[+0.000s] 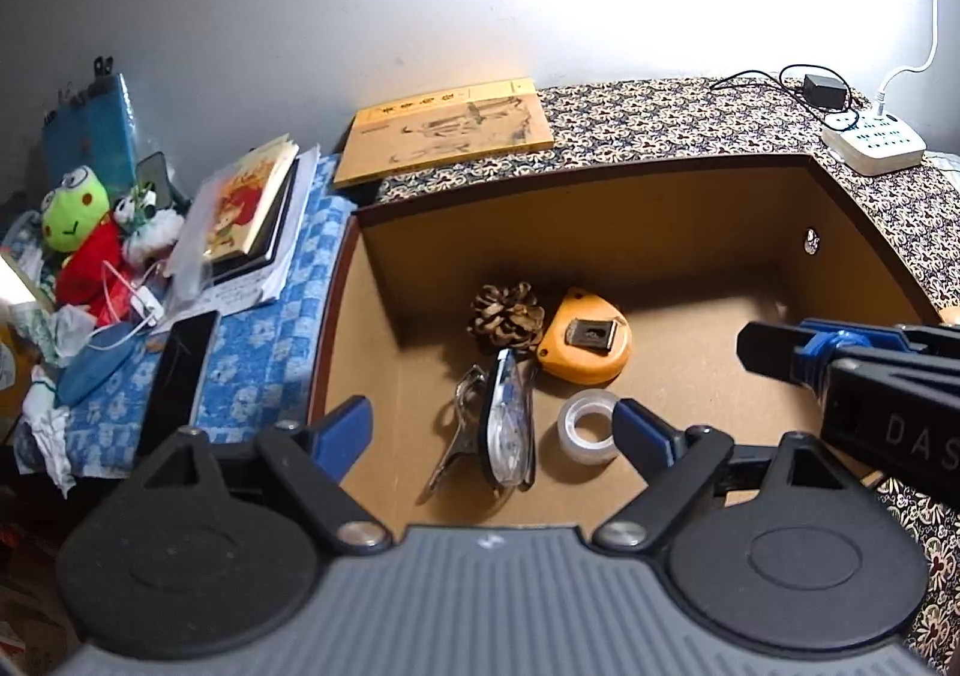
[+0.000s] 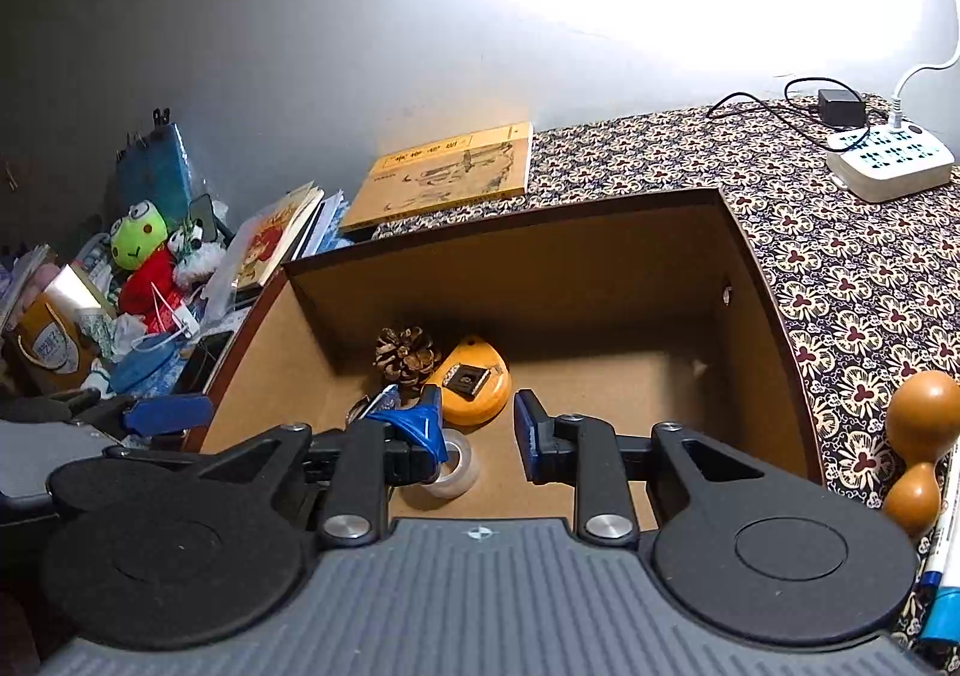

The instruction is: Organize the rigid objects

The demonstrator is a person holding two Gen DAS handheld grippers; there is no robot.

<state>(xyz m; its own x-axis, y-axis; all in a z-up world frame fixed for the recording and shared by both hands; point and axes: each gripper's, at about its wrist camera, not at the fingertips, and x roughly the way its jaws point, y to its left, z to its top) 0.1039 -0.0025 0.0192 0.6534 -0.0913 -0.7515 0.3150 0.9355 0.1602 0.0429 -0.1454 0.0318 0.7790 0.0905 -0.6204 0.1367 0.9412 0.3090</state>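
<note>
Inside the box [image 1: 384,316], left to right, lay a clip [image 1: 456,436], correction tape [image 1: 510,424], pinecone [image 1: 507,313], tape measure [image 1: 591,337] and tape roll [image 1: 588,424]. Left tool [image 1: 489,427] and right tool [image 2: 477,427] were released, empty. A gourd [image 2: 918,436] and pens [image 2: 945,574] remained on the worktop [image 2: 840,268], far right.

From the right wrist view the tape roll [image 2: 454,466] near the box's [image 2: 774,328] front edge is half hidden behind a blue fingertip, the pens [image 2: 945,568] run off the lower right edge, and the print on the yellow book [image 2: 444,175] looks too small to read.
</note>
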